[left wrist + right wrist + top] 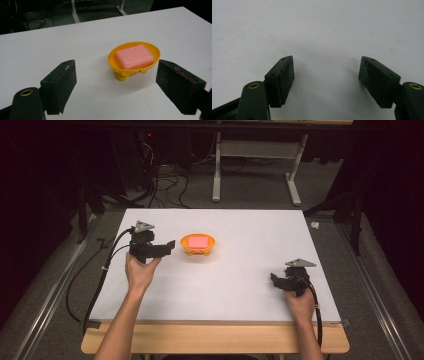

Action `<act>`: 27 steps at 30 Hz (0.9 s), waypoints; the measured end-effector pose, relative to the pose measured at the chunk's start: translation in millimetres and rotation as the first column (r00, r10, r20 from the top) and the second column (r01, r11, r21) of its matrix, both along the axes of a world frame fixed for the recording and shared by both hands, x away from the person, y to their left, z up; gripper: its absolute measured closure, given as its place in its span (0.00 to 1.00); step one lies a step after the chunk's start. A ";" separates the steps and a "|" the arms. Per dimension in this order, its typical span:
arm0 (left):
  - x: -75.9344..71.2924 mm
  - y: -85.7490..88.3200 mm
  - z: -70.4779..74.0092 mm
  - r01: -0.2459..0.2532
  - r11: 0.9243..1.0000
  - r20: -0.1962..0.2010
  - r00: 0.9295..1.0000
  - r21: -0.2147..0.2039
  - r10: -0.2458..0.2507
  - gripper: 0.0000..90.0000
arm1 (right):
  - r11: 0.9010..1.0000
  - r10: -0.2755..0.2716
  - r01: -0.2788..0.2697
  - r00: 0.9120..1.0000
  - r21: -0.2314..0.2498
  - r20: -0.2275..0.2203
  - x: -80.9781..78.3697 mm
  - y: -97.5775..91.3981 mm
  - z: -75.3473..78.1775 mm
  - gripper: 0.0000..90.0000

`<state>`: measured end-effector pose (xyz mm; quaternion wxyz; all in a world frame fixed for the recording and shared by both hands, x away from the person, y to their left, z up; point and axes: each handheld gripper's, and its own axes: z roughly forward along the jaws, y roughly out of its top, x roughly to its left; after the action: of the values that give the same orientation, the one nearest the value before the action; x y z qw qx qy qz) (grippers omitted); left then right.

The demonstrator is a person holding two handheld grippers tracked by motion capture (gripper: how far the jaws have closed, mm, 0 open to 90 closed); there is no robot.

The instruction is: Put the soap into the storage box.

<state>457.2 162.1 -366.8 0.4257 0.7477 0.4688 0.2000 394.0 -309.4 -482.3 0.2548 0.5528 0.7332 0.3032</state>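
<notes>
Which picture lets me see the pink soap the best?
The left gripper view: the pink soap is close and large there, lying in its orange dish, so you can see its rounded shape. The high view shows the soap too, as a small pink patch far off. The right gripper view looks at the white table.

Left hand-held gripper (pixel 167 246) gripped from below, jaws wide apart, pointing right, right hand-held gripper (pixel 274 279) jaws spread, pointing left, both forearms extended forward

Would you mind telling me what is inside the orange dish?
A pink bar of soap lies in the orange dish. The dish floor beneath the bar is covered, so anything under it cannot be seen.
</notes>
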 end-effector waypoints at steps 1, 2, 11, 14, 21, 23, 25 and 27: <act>-1.3 1.6 -0.7 -0.001 1.000 0.000 1.000 0.002 0.001 0.19 | 1.000 0.000 0.000 1.000 0.000 0.000 0.0 0.0 0.0 0.32; -1.3 1.6 -0.7 -0.001 1.000 0.000 1.000 0.002 0.001 0.19 | 1.000 0.000 0.000 1.000 0.000 0.000 0.0 0.0 0.0 0.32; -13.8 13.2 -2.3 -0.007 1.000 0.016 1.000 -0.012 0.007 0.20 | 1.000 0.000 0.000 1.000 0.000 0.000 0.0 0.1 0.0 0.32; -15.9 14.1 -2.8 -0.005 1.000 0.020 1.000 -0.015 0.005 0.20 | 1.000 0.000 0.000 1.000 0.000 0.000 0.0 0.1 0.0 0.32; -24.5 18.0 -8.1 -0.004 1.000 0.016 1.000 -0.008 0.004 0.20 | 1.000 0.000 0.000 1.000 -0.001 0.001 -0.1 0.1 0.0 0.32; -26.9 18.9 -9.0 0.000 1.000 0.019 1.000 -0.008 0.000 0.20 | 1.000 0.001 -0.001 1.000 -0.003 0.002 -0.1 0.1 0.0 0.32; -28.9 19.6 -10.1 0.001 1.000 0.021 1.000 -0.011 -0.001 0.20 | 1.000 0.001 -0.001 1.000 -0.004 0.002 -0.1 0.1 0.0 0.32; -29.9 20.0 -10.8 0.001 1.000 0.021 1.000 -0.013 0.000 0.20 | 1.000 0.001 -0.001 1.000 -0.004 0.002 -0.1 0.1 0.0 0.32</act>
<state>427.3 182.1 -377.6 0.4357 0.7428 0.4653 0.2048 394.0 -309.3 -482.3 0.2564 0.5515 0.7339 0.3025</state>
